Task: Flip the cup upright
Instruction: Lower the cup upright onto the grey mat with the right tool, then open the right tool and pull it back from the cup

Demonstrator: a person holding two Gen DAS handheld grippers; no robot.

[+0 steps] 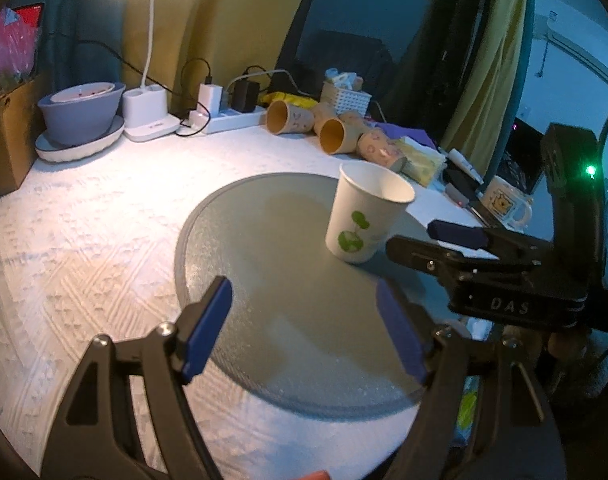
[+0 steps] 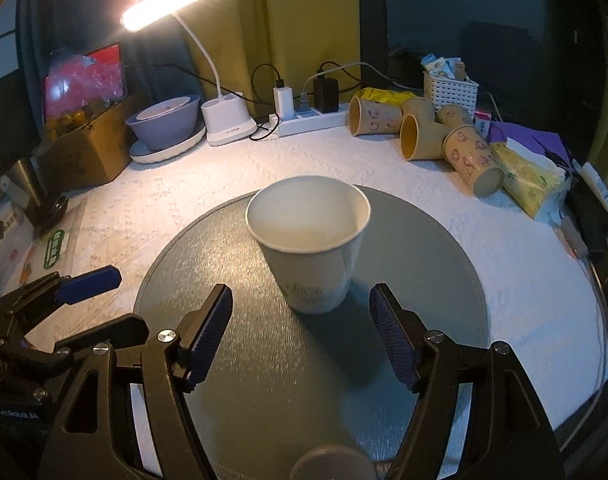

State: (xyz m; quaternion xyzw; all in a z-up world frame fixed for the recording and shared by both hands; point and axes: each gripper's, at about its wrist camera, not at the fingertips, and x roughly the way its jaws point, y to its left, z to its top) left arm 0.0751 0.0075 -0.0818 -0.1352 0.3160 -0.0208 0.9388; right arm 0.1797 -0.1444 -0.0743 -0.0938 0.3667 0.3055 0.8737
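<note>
A white paper cup with a green print stands upright, mouth up, on a round grey mat. It also shows in the right wrist view on the mat. My right gripper is open and empty, its blue pads just short of the cup's base on either side. In the left wrist view the right gripper sits close beside the cup. My left gripper is open and empty, over the mat's near part, well apart from the cup. It also shows in the right wrist view.
Several brown paper cups lie on their sides at the back right, next to a tissue pack and a white basket. A desk lamp, power strip, grey bowl and cardboard box line the back. A mug stands at the right.
</note>
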